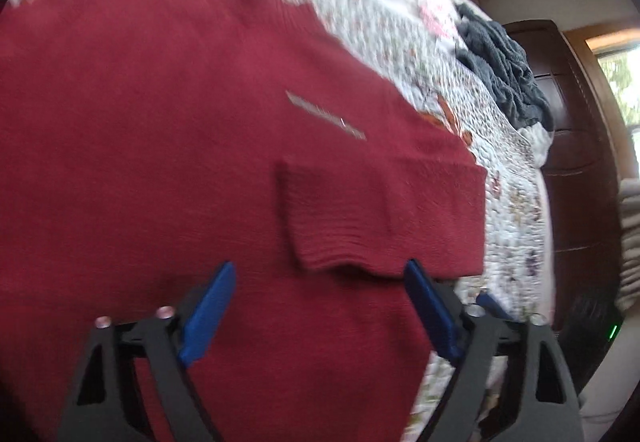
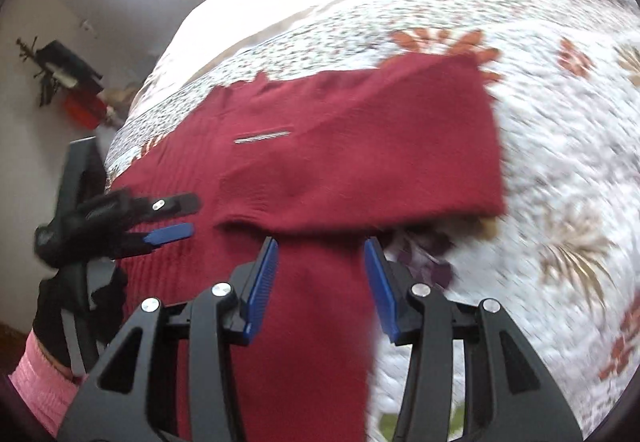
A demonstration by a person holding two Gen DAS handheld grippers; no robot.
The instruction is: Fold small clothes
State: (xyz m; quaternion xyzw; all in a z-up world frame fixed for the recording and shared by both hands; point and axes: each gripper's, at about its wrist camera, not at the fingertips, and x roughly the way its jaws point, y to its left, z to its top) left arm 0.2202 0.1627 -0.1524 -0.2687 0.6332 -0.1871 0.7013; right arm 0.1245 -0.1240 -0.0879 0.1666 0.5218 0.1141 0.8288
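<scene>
Both our grippers open, holding nothing. Left gripper [image 1: 320,306]: blue pads spread wide, tips angled outward. Right gripper [image 2: 324,274]: blue pads parted, gap narrower than the left's. Seen from the right wrist, the left gripper [image 2: 176,217] sits off to the left, held by our black-gloved left hand [image 2: 80,226] with a pink cuff [image 2: 40,382] at the wrist.

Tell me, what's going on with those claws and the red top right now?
Left gripper and right gripper: jaws open, empty, over the cloth. Red sweater on the floral quilt, one sleeve folded across. Grey blanket lies apart.
</scene>
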